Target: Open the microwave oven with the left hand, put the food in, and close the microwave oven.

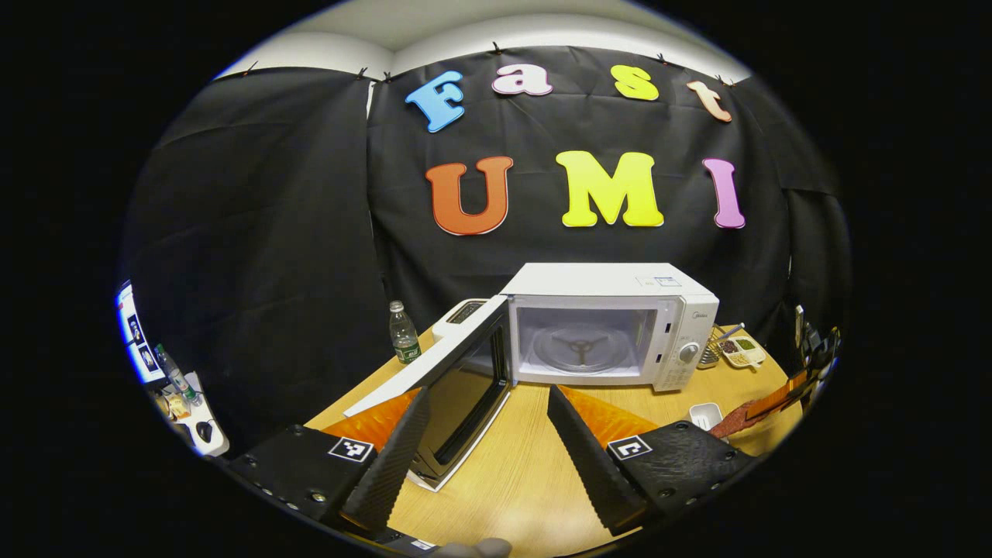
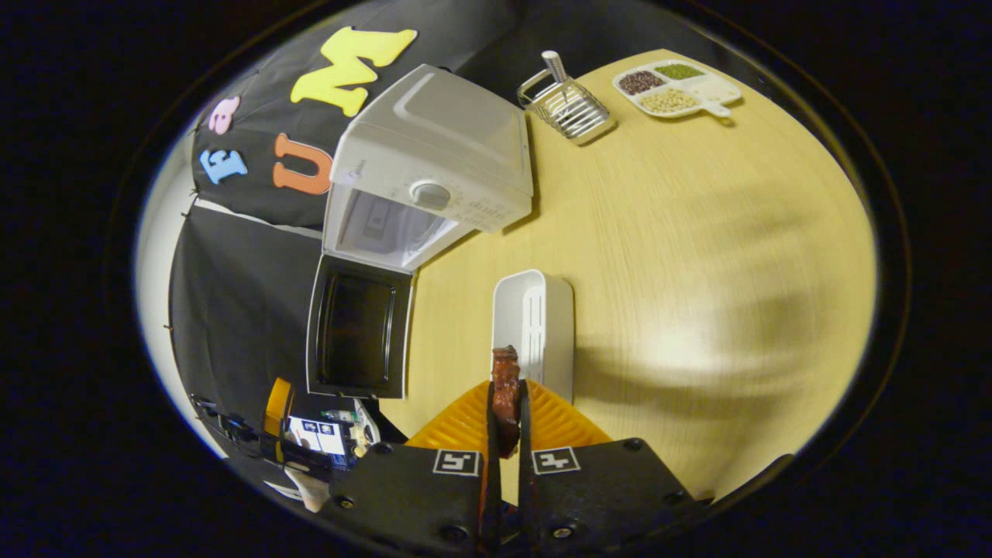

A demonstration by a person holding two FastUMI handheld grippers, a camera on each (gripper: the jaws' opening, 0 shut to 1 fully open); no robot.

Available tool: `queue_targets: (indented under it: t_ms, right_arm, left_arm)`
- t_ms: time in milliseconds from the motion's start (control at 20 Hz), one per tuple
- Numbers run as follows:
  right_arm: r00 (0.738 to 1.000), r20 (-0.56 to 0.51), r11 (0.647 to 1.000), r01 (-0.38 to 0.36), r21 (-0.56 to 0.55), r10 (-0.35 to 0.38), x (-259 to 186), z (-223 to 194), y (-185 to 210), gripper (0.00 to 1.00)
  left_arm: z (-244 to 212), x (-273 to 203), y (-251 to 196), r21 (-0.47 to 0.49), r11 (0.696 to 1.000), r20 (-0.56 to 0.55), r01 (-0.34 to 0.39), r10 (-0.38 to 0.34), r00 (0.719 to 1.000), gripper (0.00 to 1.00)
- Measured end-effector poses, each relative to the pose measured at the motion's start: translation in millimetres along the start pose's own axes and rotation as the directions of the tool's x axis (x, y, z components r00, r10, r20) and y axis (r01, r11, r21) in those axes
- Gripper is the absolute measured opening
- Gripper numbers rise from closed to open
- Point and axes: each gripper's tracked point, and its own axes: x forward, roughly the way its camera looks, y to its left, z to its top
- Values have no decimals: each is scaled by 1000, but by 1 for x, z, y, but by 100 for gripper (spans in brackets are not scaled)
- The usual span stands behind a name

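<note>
In the left gripper view, the left gripper (image 1: pixel 487 446) is hovering over the wooden surface (image 1: pixel 504 480) with its fingers spread wide and nothing between them. Ahead and slightly to its left the microwave door (image 1: pixel 453 391) is hanging fully open, swung toward the gripper; just right of that the microwave oven (image 1: pixel 612 325) is facing the gripper with its cavity and glass turntable (image 1: pixel 581 347) bare. So opening looks done, while loading and closing are still to come.

In the right gripper view, the microwave oven (image 2: pixel 430 178) is lying ahead and to the left of the right gripper (image 2: pixel 505 418), its open door (image 2: pixel 358 325) nearer. The right gripper is pinching the food (image 2: pixel 505 387), a dark reddish strip, between both fingers; the strip's long axis is running straight forward along the fingers, its free end poking out ahead. Just beyond it, a white tray (image 2: pixel 535 325) is sitting on the surface.
</note>
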Motion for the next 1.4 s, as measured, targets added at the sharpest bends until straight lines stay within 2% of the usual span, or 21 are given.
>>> queue_targets:
  t_ms: [50,150,200,250,300,350,600,700,850,1000,1150,1300,1400]
  right_arm:
    - [1000,25,1000,-5,-15,5,-6,3,13,11]
    - [997,69,999,-24,-32,26,-11,8,42,11]
    - [994,101,999,-38,-31,41,-9,11,59,2]
    - [988,146,998,-57,-22,60,-7,16,77,10]
    - [978,189,997,-82,-12,83,-1,19,94,2]
    - [966,238,994,-107,6,103,4,22,113,10]
    - [892,399,965,-257,56,215,66,30,198,9]
    - [860,455,953,-293,73,230,97,42,218,9]
    - [826,535,958,-271,97,179,143,63,228,8]
    - [765,641,953,-229,196,52,179,86,218,8]
    - [711,703,934,-266,237,24,213,92,228,8]
    - [697,717,916,-286,280,-1,253,98,232,9]
    - [671,741,900,-304,313,-31,268,113,226,8]
  left_arm:
    - [2,1,1,7,1000,5,11,-11,1000,94]
    - [4,1,4,22,999,14,35,-35,999,94]
    - [6,1,4,27,999,20,47,-48,999,94]
    - [7,0,4,32,998,22,63,-63,998,94]
    - [6,-2,3,35,996,21,81,-81,996,94]
    - [8,-3,3,39,995,23,97,-98,995,94]
    - [13,-6,5,78,983,24,163,-165,986,94]
    - [14,-7,8,86,980,20,178,-180,983,94]
    - [15,-9,15,85,980,22,179,-181,983,94]
    - [17,-8,21,70,983,44,170,-173,984,94]
    - [7,-5,31,68,984,56,165,-169,984,94]
    - [-8,-2,46,82,987,38,141,-144,989,94]
    - [-16,-1,50,82,988,33,134,-137,990,94]
